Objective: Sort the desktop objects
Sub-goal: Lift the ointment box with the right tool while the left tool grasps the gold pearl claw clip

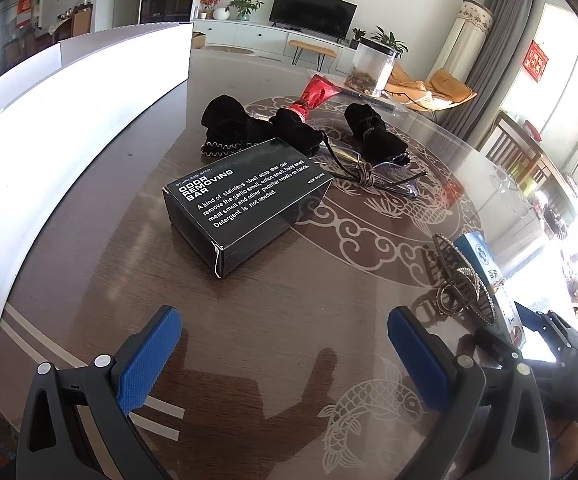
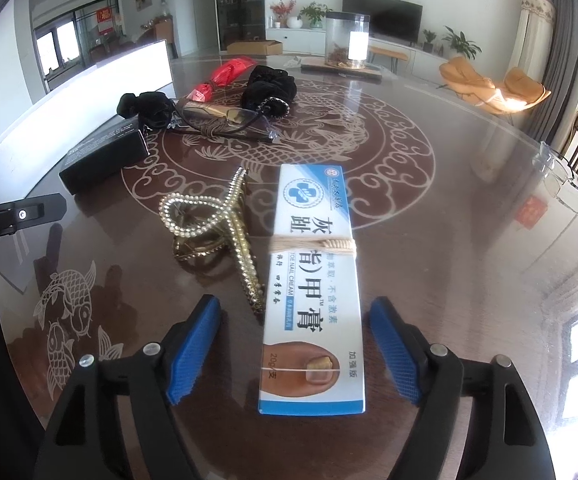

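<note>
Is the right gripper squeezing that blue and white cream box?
No, the right gripper stands open, with the toe nail cream box lying untouched between its blue pads.

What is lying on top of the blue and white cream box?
A tan cord is wrapped around the cream box and crosses its top face. A thin band crosses near the toenail picture. Nothing else rests on it. What the box contains cannot be seen, because it is closed.
</note>
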